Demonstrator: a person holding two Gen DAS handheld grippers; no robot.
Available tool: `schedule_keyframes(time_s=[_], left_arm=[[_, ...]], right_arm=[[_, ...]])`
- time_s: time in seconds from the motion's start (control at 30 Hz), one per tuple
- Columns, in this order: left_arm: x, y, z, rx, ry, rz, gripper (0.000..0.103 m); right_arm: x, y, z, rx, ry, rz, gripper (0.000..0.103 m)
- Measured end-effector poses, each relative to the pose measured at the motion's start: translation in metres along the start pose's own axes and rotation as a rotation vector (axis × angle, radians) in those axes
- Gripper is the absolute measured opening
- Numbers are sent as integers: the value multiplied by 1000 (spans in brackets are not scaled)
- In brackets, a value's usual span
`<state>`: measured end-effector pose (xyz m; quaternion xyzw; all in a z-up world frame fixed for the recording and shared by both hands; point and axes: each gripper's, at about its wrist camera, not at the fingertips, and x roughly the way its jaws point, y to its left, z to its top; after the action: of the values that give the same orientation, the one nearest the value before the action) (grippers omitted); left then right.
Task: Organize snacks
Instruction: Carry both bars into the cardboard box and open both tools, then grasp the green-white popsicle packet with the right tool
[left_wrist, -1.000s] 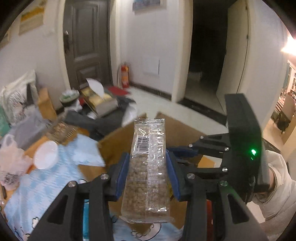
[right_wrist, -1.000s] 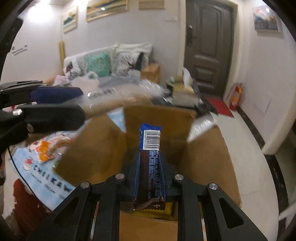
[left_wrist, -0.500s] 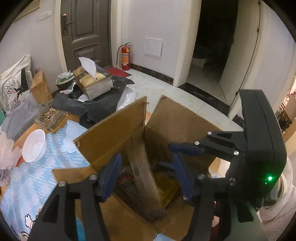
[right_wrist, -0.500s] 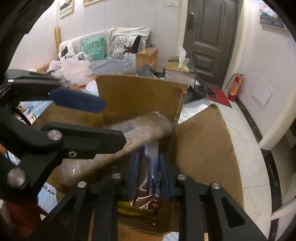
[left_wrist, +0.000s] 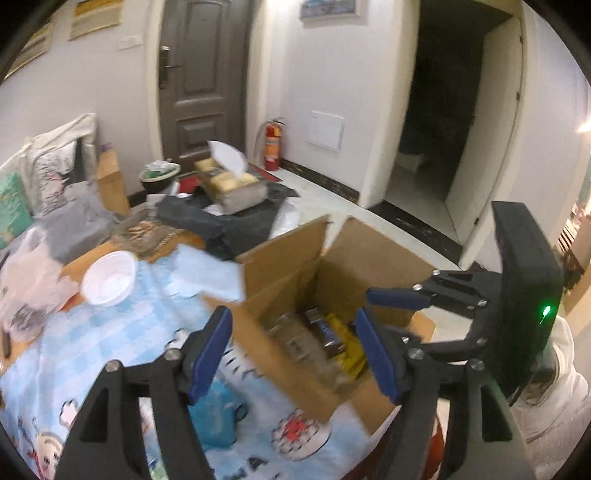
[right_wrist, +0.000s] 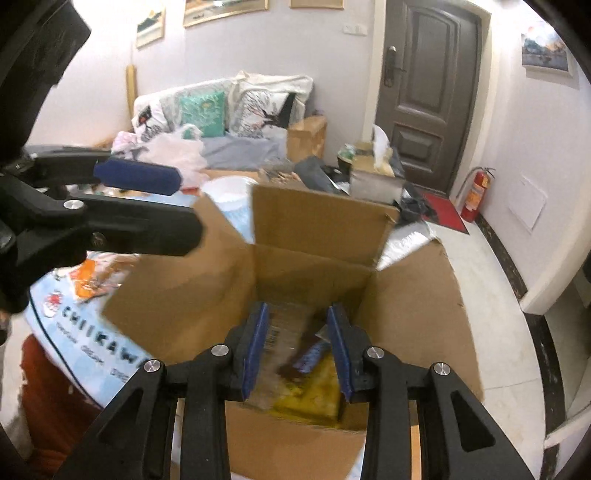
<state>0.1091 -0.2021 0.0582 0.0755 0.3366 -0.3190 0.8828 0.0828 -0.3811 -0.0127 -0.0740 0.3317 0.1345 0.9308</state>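
Note:
An open cardboard box stands on the table. Inside lie a clear-wrapped grain bar, a blue-and-brown chocolate bar and yellow packets. My left gripper is open and empty, above the box's near wall. My right gripper is open and empty, just over the box's opening; it also shows in the left wrist view, as the left one does in the right wrist view.
A blue cartoon tablecloth covers the table, with a white bowl and a blue packet on it. Black bags and a tissue box lie behind. A sofa with cushions stands at the back.
Both grippers opened over the box. The grain bar dropped from the left and the chocolate bar from the right; both now lie inside. The left gripper drew back towards the table side.

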Motion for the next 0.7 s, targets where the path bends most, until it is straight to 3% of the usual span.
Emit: schedule_keyframes(time_s=[0.2, 0.4, 0.7], left_arm=[[-53, 49, -44, -78, -50, 137, 72], [-88, 91, -93, -153, -63, 228, 72], [-104, 139, -161, -237, -63, 240, 72]], right_arm=[[-19, 48, 9, -39, -60, 90, 29], [-19, 108, 20, -98, -80, 196, 29], [15, 191, 15, -138, 5, 298, 30]])
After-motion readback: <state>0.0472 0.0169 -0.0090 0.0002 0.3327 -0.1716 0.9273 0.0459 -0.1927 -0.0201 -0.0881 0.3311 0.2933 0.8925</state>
